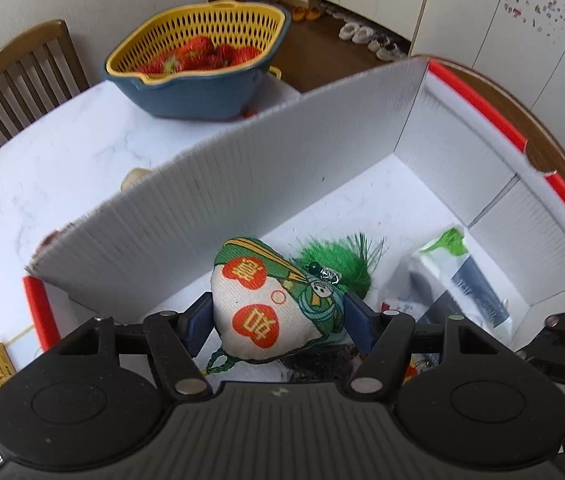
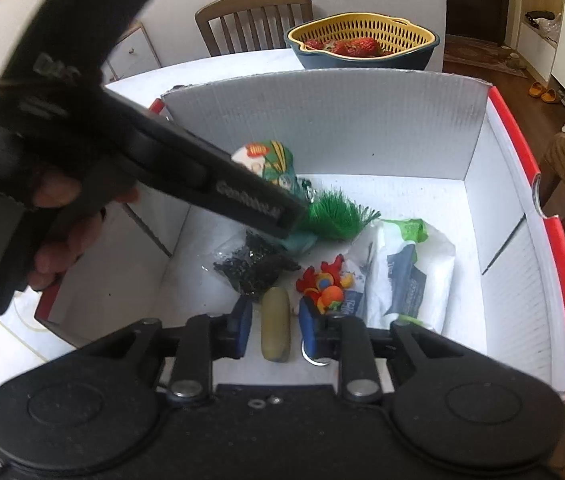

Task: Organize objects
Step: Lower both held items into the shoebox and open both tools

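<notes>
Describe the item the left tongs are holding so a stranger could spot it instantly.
Find the white box with red rims on the marble table. Inside, by its tall near wall, the left tongs clamp a stuffed fabric sachet. Only it has red apple-shaped patches, green trim and a green tassel.

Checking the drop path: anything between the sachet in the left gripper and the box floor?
The left gripper holds the sachet inside the white box. A bag of black bits lies beneath it; open floor lies further in. The right gripper straddles a tan bar off to the side.
</notes>
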The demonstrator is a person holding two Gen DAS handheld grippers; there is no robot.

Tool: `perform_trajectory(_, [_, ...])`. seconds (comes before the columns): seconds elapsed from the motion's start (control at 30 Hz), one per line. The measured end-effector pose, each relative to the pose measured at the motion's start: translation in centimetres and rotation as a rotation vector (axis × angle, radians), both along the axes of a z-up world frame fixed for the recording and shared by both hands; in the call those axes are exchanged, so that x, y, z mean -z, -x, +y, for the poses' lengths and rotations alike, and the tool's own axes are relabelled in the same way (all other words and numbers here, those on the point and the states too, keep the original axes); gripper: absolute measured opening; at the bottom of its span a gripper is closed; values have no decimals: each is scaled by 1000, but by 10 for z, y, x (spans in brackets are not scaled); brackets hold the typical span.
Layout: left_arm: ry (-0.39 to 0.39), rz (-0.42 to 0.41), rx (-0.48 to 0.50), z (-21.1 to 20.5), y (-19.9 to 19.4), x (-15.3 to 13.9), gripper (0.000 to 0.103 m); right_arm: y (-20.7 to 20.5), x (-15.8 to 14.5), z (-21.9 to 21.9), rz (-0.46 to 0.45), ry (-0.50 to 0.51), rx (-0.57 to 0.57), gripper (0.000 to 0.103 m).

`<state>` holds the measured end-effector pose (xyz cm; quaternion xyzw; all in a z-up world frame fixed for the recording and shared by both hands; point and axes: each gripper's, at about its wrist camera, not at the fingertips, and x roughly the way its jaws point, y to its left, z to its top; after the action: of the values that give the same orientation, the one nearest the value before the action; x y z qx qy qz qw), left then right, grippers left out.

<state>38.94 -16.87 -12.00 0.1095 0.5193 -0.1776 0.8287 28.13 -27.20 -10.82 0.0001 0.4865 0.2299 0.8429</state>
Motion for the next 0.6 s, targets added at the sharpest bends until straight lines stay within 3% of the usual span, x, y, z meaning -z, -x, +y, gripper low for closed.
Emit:
perform_trajectory(0.37, [5,46,-30,2,-4,3,73,8,-6,-7,-4,-25,17,31])
perform_trajectory(0.6, [28,22,-19,5,7,-6,73,18,-12,-12,-21,-29,45,45])
